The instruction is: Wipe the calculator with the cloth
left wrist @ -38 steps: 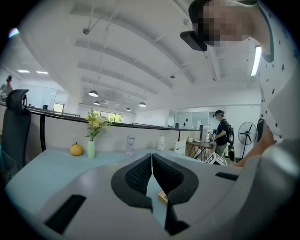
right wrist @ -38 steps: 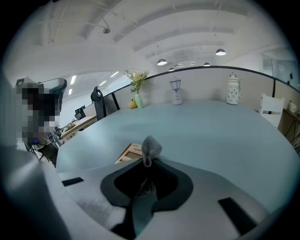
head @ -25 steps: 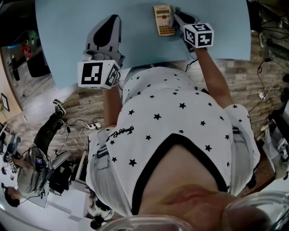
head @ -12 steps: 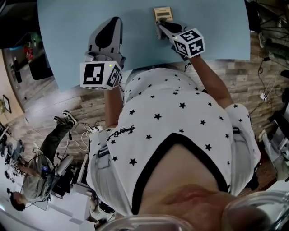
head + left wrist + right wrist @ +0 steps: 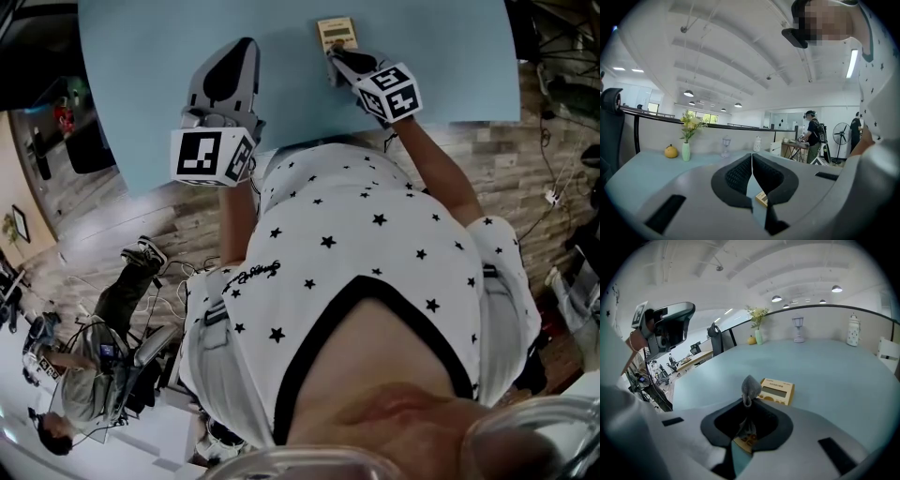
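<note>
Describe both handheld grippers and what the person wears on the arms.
Both the left gripper and right gripper have grey shells, black textured fingers and a white cube with black square markers. The shirt is white with black stars, short-sleeved.

Open-plan lab office: ceiling lamps (image 5: 688,93), workbench (image 5: 795,146), standing fan (image 5: 840,133).

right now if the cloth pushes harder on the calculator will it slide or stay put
Probably slides: the calculator looks thin, flat and light, lying loose on the smooth table with nothing bracing it. It looks rigid, so it should shift whole rather than bend.
</note>
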